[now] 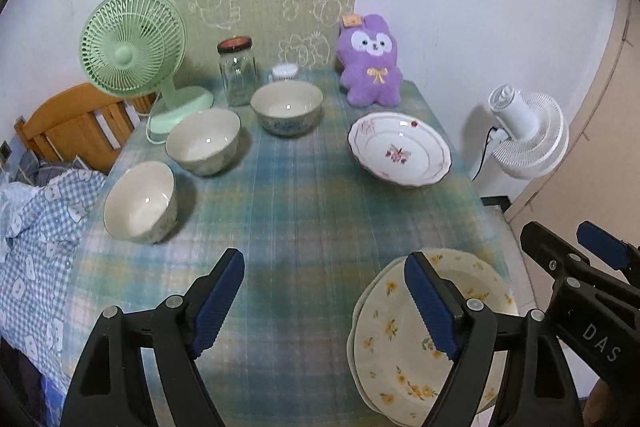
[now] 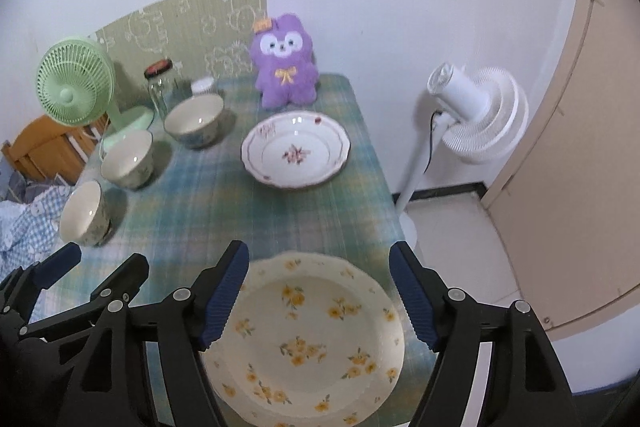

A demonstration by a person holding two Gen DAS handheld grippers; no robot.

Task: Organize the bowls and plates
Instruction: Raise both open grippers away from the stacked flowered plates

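Left wrist view: left tool (image 1: 324,297) hung over the plaid desk (image 1: 304,195), jaws spread wide, nothing between them
Bowls: three cream ones with a faded pattern outside, all upright and empty, strung along the left side; near bowl (image 1: 140,202), middle bowl (image 1: 203,141), far bowl (image 1: 287,108)
Pink-flower plate (image 1: 400,149): white, scalloped rim, little pink bouquet in the middle, sat far right on its own
Yellow-flower plates (image 1: 394,339): cream, stacked at the near right corner, a second rim peeking out underneath
Right tool, seen from here (image 1: 568,247): poked in at the right edge
Background stuff: green fan (image 1: 134,45), glass jar (image 1: 238,73), purple plush (image 1: 370,61)

Right wrist view: right tool (image 2: 318,293) hovered straight above the yellow-flower plates (image 2: 308,339), jaws apart, pads not pressing on the rim
Top plate look: deep-ish, wavy edge, yellow blossoms scattered all over
Pink-flower plate (image 2: 296,151): further back, well apart from the stack
Bowls: same three down the left
Off the desk: white standing fan (image 2: 476,115) by the wall
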